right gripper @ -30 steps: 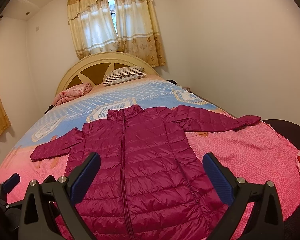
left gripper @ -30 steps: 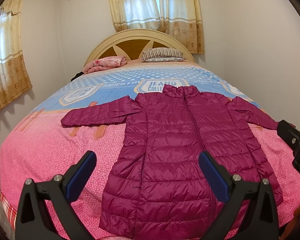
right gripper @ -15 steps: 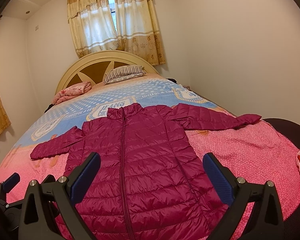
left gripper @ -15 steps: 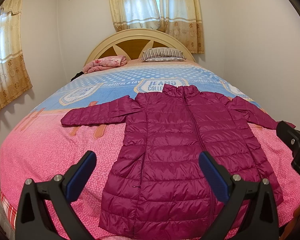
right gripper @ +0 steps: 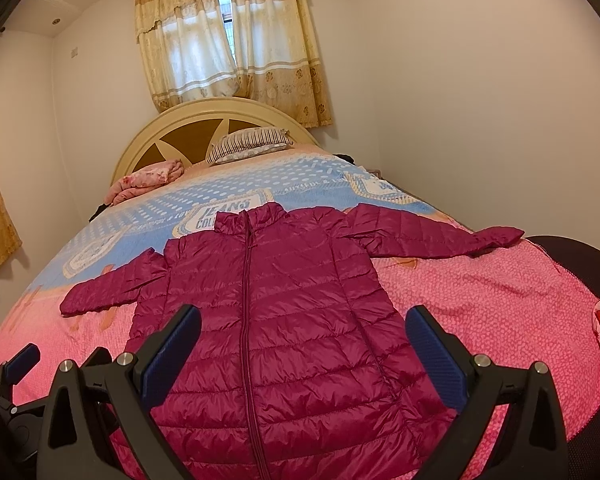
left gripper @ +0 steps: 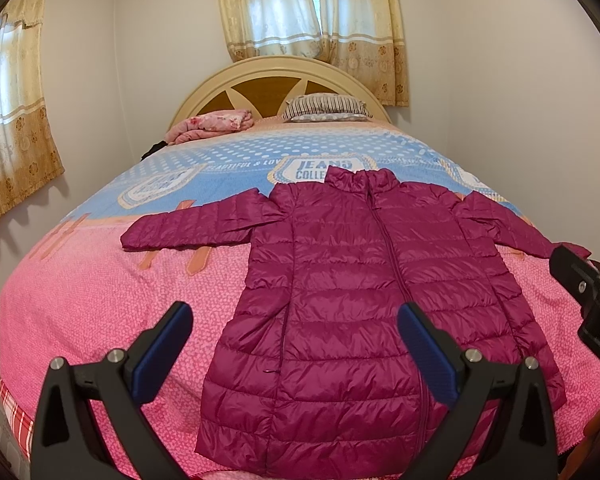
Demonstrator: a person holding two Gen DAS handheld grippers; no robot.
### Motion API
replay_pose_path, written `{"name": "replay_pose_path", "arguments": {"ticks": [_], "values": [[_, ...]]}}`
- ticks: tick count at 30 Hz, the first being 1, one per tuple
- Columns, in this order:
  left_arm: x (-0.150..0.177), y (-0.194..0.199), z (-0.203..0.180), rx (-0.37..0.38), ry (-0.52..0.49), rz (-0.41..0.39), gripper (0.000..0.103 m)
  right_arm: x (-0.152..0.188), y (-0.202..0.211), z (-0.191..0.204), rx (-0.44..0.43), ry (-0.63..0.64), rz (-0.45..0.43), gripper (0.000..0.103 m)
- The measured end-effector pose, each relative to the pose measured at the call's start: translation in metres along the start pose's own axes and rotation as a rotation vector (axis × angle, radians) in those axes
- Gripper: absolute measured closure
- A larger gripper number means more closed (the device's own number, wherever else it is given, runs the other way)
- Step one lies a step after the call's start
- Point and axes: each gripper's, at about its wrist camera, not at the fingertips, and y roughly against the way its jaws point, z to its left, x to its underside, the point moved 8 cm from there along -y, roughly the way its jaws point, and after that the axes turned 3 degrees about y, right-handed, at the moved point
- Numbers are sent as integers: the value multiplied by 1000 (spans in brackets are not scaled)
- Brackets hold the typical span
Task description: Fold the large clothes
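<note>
hovering unchanged from a second before, the left gripper (left gripper: pixel 295 340) and right gripper (right gripper: pixel 303 344) were both released above the jacket (left gripper: pixel 364 280), lying flat on the bed (left gripper: pixel 100 288), so folding was not started.

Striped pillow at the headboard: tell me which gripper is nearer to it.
Neither, as far as the views show. The left gripper and right gripper both hover open over the coat's hem, at the foot end, far from the striped pillow.

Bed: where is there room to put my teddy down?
Free: pink bedspread below the jacket's right sleeve, and blue bedspread between collar and pillow. Crowded: the middle, under the jacket.
</note>
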Motion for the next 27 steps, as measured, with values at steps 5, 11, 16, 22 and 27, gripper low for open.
{"name": "replay_pose_path", "arguments": {"ticks": [5, 11, 16, 22, 27], "values": [[4, -1, -2, 0, 0, 2, 0, 2, -3, 1, 1, 7, 14, 1], [7, -3, -5, 3, 0, 9, 0, 3, -5, 2, 6, 15, 28, 1], [7, -3, -7, 7, -3, 9, 0, 3, -5, 1, 6, 13, 34, 1], [10, -9, -13, 10, -11, 22, 0, 6, -12, -3, 12, 8, 54, 1], [9, -20, -15, 12, -14, 33, 0, 8, -25, -8, 13, 14, 76, 1]]}}
